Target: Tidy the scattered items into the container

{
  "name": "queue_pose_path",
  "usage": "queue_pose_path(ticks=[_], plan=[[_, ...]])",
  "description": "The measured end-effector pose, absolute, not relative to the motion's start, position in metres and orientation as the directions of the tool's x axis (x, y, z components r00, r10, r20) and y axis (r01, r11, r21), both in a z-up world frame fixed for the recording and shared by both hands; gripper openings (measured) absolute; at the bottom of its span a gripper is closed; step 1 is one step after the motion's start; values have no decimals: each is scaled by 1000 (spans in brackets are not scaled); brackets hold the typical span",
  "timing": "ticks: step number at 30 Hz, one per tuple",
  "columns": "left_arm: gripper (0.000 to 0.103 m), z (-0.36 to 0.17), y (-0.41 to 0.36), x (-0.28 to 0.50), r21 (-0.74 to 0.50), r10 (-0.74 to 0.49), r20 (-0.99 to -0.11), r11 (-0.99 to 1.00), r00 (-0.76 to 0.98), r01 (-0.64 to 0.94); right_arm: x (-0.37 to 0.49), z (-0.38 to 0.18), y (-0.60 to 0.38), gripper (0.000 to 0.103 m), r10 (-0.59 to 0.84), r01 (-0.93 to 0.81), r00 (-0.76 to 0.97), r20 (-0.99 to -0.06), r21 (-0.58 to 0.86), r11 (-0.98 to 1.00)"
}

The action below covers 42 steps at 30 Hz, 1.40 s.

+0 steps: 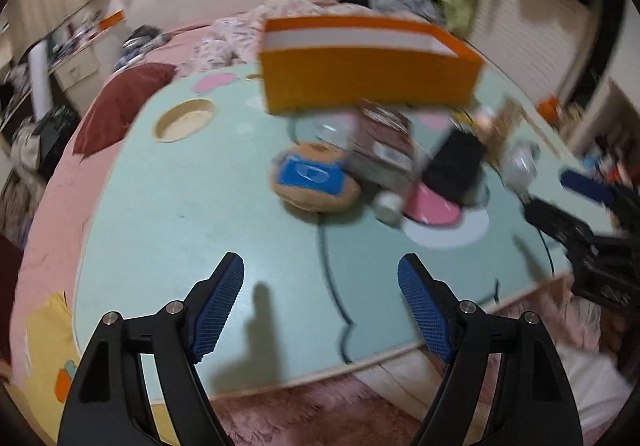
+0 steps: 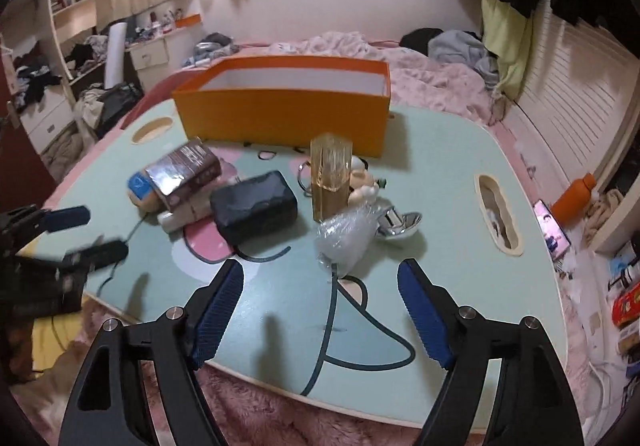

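An orange box (image 2: pixel 284 121) with a white inside stands open at the far side of a pale green table (image 2: pixel 440 246); it also shows in the left wrist view as the orange box (image 1: pixel 368 73). In front of it lie a brown book-like pack (image 2: pixel 184 173), a black pouch (image 2: pixel 254 205), a tall amber bottle (image 2: pixel 330 177), a clear plastic bag (image 2: pixel 348 234), a shiny metal piece (image 2: pixel 400 224) and a tan plush with a blue patch (image 1: pixel 312 177). My right gripper (image 2: pixel 320 310) stands open above the table's near edge, nothing between its fingers. My left gripper (image 1: pixel 322 306) is open and empty too.
A bed with pink bedding (image 2: pixel 420 73) and piled clothes lies behind the table. An orange flask (image 2: pixel 574 197) and a lit phone (image 2: pixel 554 230) rest on the right. The left gripper (image 2: pixel 76 238) shows at the right wrist view's left edge. Pink rug (image 2: pixel 280 418) lies below.
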<state>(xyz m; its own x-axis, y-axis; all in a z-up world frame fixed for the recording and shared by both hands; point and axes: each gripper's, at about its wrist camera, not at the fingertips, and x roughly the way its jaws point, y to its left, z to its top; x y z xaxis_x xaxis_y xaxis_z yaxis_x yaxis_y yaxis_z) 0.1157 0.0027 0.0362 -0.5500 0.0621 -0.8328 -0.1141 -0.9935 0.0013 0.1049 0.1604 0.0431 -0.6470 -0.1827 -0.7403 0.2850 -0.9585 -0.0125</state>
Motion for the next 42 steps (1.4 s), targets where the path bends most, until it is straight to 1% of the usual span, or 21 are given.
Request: queue_pose_path(ticks=[4, 6, 9, 11, 13, 14, 15, 16, 25, 31, 32, 34, 36, 38, 39, 40, 41, 42], plan=[[80, 27, 13, 114, 31, 40, -850, -992, -525, -126, 106, 31, 152, 80, -188, 311, -623, -759, -19, -950], [80, 26, 10, 112, 10, 52, -852, -993, -521, -115, 105, 29, 151, 80, -181, 305, -627, -758, -25, -952], [81, 24, 6, 111, -10, 62, -853, -995, -518, -102, 101, 23, 156, 80, -196, 293, -609, -769, 11, -956], [84, 23, 4, 110, -9, 57, -852, -995, -520, -95, 99, 17, 158, 80, -187, 282, -607, -772, 11, -959], [93, 21, 3, 109, -7, 52, -851, -996, -522, -87, 101, 16, 158, 81, -185, 276, -619, -763, 9, -961], [96, 20, 1, 108, -7, 47, -851, -997, -523, -78, 101, 16, 158, 81, -187, 280, -618, -763, 9, -960], [102, 19, 0, 107, -7, 41, -852, -998, -522, -67, 102, 16, 157, 81, -189, 284, -618, -763, 7, -959], [103, 18, -2, 106, -7, 39, -850, -998, -525, -62, 102, 16, 157, 81, -189, 285, -618, -763, 7, -958], [103, 14, -4, 104, -7, 45, -841, -997, -539, -72, 103, 14, 158, 85, -190, 288, -619, -762, 5, -958], [103, 15, -6, 105, -6, 64, -839, -994, -541, -108, 102, 14, 158, 90, -191, 287, -622, -759, 6, -958], [103, 15, -7, 105, -5, 65, -838, -994, -542, -110, 103, 14, 157, 92, -199, 297, -623, -756, 7, -955], [103, 18, -13, 104, 18, 25, -829, -997, -559, -71, 103, 13, 156, 94, -206, 304, -628, -750, 7, -953], [102, 27, -17, 107, 59, -17, -782, -997, -623, -48, 104, 13, 155, 95, -213, 313, -632, -745, 7, -950], [98, 36, -15, 110, 67, 4, -745, -994, -667, -81, 105, 12, 153, 95, -222, 323, -635, -740, 7, -946], [93, 39, -14, 110, 46, 42, -741, -993, -670, -113, 106, 12, 152, 95, -225, 325, -635, -739, 8, -946], [90, 40, -15, 107, 14, 79, -747, -991, -660, -134, 106, 12, 152, 95, -228, 328, -635, -738, 9, -945], [90, 39, -16, 103, -19, 110, -756, -989, -645, -146, 106, 12, 152, 95, -229, 329, -636, -737, 9, -944], [87, 37, -17, 99, -42, 130, -761, -988, -635, -152, 106, 12, 152, 95, -229, 330, -636, -737, 9, -944]])
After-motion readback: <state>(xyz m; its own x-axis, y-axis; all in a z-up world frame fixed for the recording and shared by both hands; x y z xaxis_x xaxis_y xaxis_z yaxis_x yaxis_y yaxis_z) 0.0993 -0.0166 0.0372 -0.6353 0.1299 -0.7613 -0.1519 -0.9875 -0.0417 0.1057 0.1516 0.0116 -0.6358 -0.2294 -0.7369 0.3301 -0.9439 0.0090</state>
